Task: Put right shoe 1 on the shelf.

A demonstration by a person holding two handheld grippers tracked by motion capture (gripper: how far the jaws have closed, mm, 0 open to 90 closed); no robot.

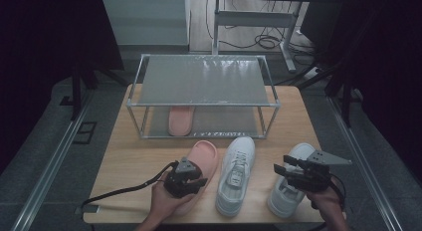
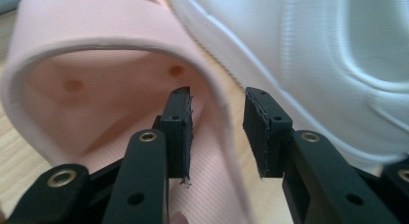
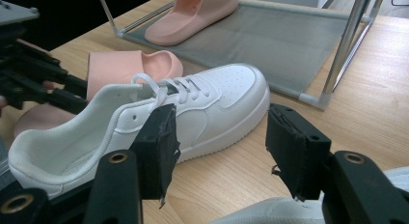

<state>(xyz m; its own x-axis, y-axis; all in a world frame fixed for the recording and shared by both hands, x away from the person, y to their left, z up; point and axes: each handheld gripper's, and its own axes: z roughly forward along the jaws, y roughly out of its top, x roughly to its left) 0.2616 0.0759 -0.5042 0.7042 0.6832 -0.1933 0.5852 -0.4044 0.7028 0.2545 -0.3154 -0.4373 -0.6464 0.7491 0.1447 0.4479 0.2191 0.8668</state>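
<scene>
The right tool point(image 3: 219, 154) hangs open above the counter point(image 3: 366, 113). A white sneaker point(image 3: 144, 122) lies just beyond, a pink slide point(image 3: 128, 67) behind it.

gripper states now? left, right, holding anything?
Left gripper: open, jaws astride the pink slipper strap edge, not gripping.
Right gripper: open, holding nothing.

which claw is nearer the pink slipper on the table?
Left. The left claw straddles the strap edge of the pink slipper, jaws open. The right claw hovers over the far white sneaker, with another sneaker between.
</scene>
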